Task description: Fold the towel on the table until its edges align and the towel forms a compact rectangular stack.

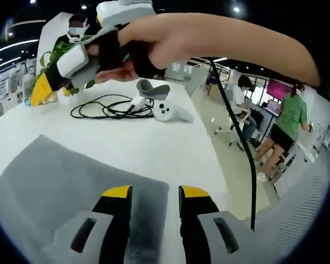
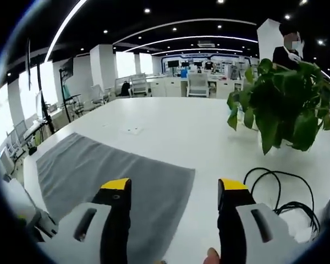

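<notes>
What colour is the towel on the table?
Plain grey towel, seen best in the right gripper view.

Ahead of my fingers the white table (image 2: pixel 170 124) runs far into a big open office. Past it I see white desks and chairs (image 2: pixel 197 83), a white pillar (image 2: pixel 103 66) and bright windows (image 2: pixel 11 104) to the left. The ceiling (image 2: pixel 170 11) is dark, with small round lamps and long curved light strips (image 2: pixel 181 23).

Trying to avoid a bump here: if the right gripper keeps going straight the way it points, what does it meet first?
Probably the gray towel, whose near corner lies between the open right gripper jaws; beyond it comes bare white table. Height above the towel is unclear.
</notes>
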Tool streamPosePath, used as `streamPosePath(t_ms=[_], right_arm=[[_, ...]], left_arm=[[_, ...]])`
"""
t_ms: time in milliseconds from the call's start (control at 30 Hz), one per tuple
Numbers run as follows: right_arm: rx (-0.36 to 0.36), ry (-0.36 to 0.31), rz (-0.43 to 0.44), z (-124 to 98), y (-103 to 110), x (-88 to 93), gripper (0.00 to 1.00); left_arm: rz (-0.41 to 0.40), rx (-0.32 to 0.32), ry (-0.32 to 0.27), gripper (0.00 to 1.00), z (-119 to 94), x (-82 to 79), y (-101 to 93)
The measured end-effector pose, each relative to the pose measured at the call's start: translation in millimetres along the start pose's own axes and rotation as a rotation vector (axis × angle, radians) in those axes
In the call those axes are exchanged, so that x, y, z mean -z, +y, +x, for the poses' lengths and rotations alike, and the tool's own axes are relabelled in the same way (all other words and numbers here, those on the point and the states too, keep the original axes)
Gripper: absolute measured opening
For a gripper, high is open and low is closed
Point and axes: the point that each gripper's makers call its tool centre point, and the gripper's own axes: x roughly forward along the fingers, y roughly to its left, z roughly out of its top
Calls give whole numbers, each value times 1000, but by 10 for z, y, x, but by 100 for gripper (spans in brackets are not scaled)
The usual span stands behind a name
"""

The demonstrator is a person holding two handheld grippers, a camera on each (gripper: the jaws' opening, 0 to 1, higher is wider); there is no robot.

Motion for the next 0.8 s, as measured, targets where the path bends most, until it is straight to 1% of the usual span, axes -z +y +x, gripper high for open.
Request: streamPosePath(t_ms=[33, 133, 233, 400, 467, 567, 633, 700, 733, 800], right_arm=[[2, 1, -1, 24, -19, 9, 63], [4, 1, 10, 103, -71, 31, 62], [0, 5, 11, 173, -80, 53, 61], [-10, 5, 22, 265, -81, 73, 60], [-2, -7, 48, 307, -114, 64, 60], [2, -20, 71, 370, -139, 52, 59], [-1, -16, 71, 423, -138, 64, 59], [-4, -13, 71, 461, -133, 77, 59], [-5, -12, 73, 470, -130, 83, 59], [-6, -10, 80, 486, -128, 100, 58]], left_arm=[[16, 1, 12, 35, 20, 10, 3], [40, 9, 18, 34, 63, 0, -27], [46, 17, 22, 34, 125, -19, -57], [60, 16, 29, 30, 257, -32, -81], [71, 19, 31, 29, 285, -36, -94], [74, 25, 49, 28, 317, 14, -104], [79, 11, 69, 27, 317, 57, -81], [61, 9, 70, 22, 314, 62, -74], [46, 15, 66, 22, 327, 64, -78], [47, 9, 67, 21, 347, 77, -58]])
